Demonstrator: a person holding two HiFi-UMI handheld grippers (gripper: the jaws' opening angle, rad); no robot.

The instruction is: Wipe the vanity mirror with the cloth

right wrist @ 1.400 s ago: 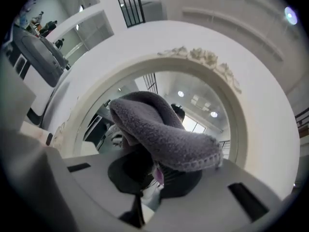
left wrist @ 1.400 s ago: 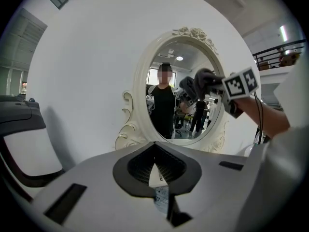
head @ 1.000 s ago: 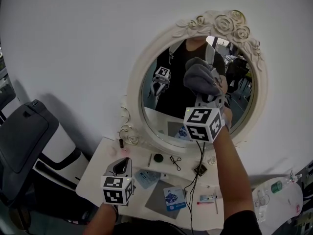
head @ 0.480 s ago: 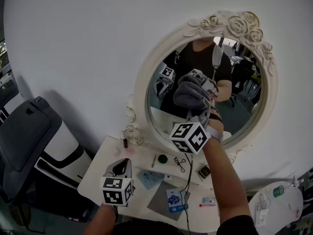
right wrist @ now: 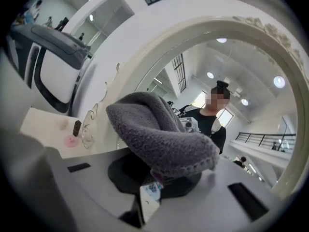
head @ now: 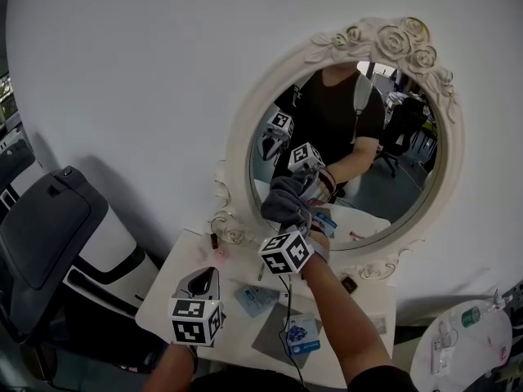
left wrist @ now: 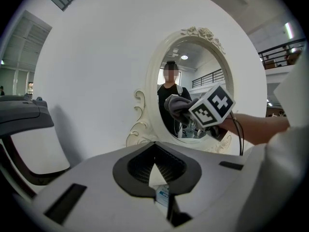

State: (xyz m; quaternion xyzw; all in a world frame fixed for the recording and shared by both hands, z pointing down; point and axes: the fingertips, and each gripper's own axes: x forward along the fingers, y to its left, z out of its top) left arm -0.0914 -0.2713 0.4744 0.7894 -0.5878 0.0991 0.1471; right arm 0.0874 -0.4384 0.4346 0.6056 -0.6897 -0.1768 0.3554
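Head view looks steeply down on an oval vanity mirror (head: 231, 158) with a cream frame and carved roses at its top, standing against a white wall at the back of a white tabletop (head: 176, 276). My right gripper (head: 296, 219) reaches up to the lower left part of the mirror's glass. Its jaws are closed on a bunched grey cloth (head: 282, 202), and the bundle meets its own reflection there. In the right gripper view the cloth (right wrist: 159, 134) bulges out over the clamped jaws of the right gripper (right wrist: 154, 178), with the mirror's frame curving overhead. My left gripper (head: 202, 274) hangs low over the tabletop, in front of the mirror and to its left, well apart from the glass. The left gripper view shows the left gripper (left wrist: 155, 151) with its jaw tips together and nothing held. A blue card (head: 302, 333) lies on the tabletop below the mirror.
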